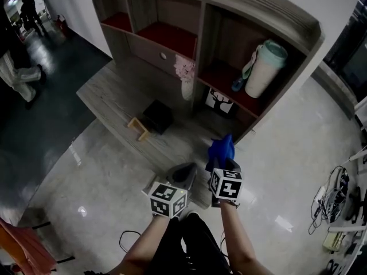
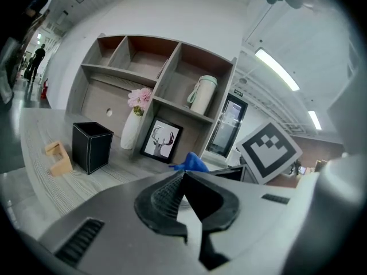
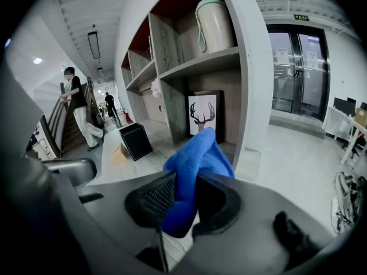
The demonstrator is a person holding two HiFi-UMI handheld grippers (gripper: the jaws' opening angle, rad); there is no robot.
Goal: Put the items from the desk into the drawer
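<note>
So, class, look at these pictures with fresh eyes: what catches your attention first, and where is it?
The bright blue cloth stands out first, pinched in the right hand-held gripper by the edge of the desk. Next comes the cream flask with its green lid, on the right-hand shelf of the shelf unit. The black box on the desk comes third.

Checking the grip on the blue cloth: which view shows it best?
The right gripper view: the blue cloth fills the centre, pinched between the fingers. The head view shows the cloth small from above; the left gripper view catches only a corner.
</note>
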